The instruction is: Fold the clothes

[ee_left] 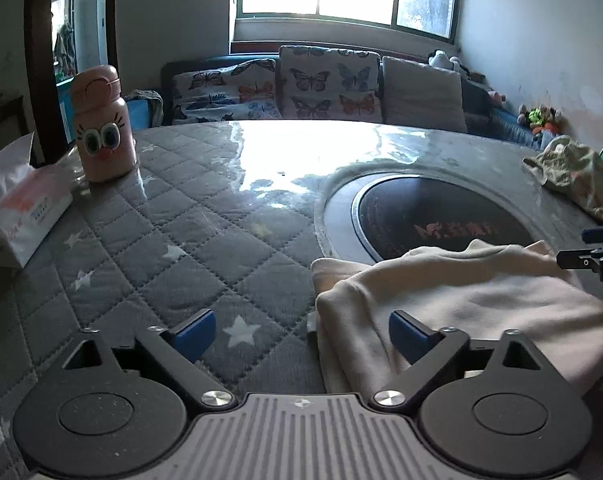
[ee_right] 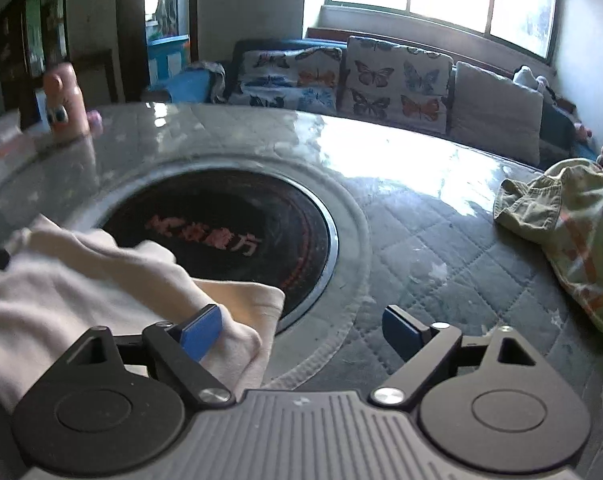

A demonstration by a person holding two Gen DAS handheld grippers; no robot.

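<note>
A cream garment (ee_left: 461,300) lies folded on the quilted grey table cover, partly over the round black cooktop (ee_left: 441,220). My left gripper (ee_left: 301,334) is open at the garment's left edge, its right finger over the cloth and its left finger over bare cover. In the right wrist view the same cream garment (ee_right: 101,292) lies at the left. My right gripper (ee_right: 301,330) is open at its right edge, with the left finger over the cloth. The right gripper's tips (ee_left: 589,252) show at the far right of the left wrist view. A crumpled green patterned garment (ee_right: 561,220) lies at the right.
A pink bottle with cartoon eyes (ee_left: 103,128) and a tissue pack (ee_left: 21,208) stand at the table's left. The green garment (ee_left: 577,176) sits near the right edge. Behind the table is a sofa with butterfly cushions (ee_left: 325,84) under a window.
</note>
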